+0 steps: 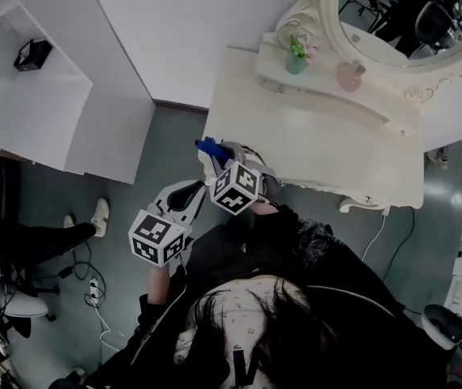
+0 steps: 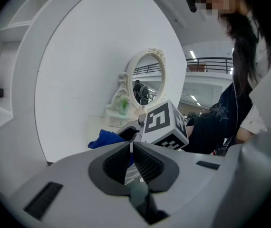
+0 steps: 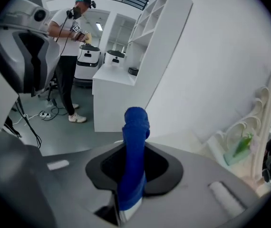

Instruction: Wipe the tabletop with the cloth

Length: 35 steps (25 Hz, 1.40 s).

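- A white shelving unit (image 1: 49, 112) fills the left of the head view, standing on a grey floor.
- A cream dressing table (image 1: 320, 148) stands to its right. Its tabletop is mostly bare, with a raised shelf along the back.
- An oval mirror (image 1: 397, 10) in a carved cream frame rises behind that shelf.
- The right gripper (image 1: 215, 151) reaches to the table's near left corner, and its jaws are clamped on the cloth.
- The left gripper (image 2: 131, 158) hangs beside and lower than the right one, over the floor and clear of the table. Its ribbed pads are drawn almost together with nothing gripped between them.
- The blue cloth (image 3: 135, 127) is bunched into a roll that sticks up out of the right jaws. It sits right at the table's corner edge, though whether it touches the tabletop is hard to judge from above.
- A small green vase (image 1: 297, 58) with a sprig and a pinkish ornament (image 1: 350, 75) stand apart on the back shelf.
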{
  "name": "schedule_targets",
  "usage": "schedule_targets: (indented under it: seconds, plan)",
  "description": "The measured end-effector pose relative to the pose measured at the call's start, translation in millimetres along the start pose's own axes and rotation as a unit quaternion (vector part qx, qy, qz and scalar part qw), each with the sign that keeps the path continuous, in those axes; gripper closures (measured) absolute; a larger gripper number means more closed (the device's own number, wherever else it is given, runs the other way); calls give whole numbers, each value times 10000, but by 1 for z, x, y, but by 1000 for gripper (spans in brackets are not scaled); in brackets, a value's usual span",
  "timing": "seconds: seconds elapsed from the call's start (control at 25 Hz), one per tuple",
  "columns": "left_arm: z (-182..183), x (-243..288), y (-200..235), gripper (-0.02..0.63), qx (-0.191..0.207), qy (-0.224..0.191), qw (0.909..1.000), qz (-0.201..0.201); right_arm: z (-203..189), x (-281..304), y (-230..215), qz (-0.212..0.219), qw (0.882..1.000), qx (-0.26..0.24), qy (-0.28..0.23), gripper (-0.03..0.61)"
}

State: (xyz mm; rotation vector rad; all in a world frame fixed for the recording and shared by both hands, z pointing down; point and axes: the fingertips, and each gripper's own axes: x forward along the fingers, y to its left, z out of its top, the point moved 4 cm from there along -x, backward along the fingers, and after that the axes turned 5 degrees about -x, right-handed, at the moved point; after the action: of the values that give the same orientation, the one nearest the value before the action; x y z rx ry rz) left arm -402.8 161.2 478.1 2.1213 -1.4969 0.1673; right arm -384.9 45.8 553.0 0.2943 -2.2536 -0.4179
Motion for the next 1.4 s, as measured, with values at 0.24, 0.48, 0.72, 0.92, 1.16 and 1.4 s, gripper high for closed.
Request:
schedule_targets:
  seconds: [0.24,0.48,0.72,0.92,1.16,1.4]
  plan:
    - [-10,-10,10,612,-227,-139,9994,214,-25,33,4,105,9980,-284,561,502]
    - [-13,-9,12,612,-277,-171,9992,214,-78,38,4,42,9915,-253,1274,502]
    - [-10,12,0,612,-157,-91,9998,-66,-106,28,-2,-273,9883,-533,1404,502]
    - [2,35,-14,612,82,66,9989,-456,-133,11,-22,-554,9863,-319,1518,503]
    - [16,68,-38,612,331,196,9963,-762,-189,-18,-59,-843,9804,121,1779,503]
    - [20,104,-63,612,434,290,9945,-911,-250,-55,-90,-1145,9708,671,1996,503]
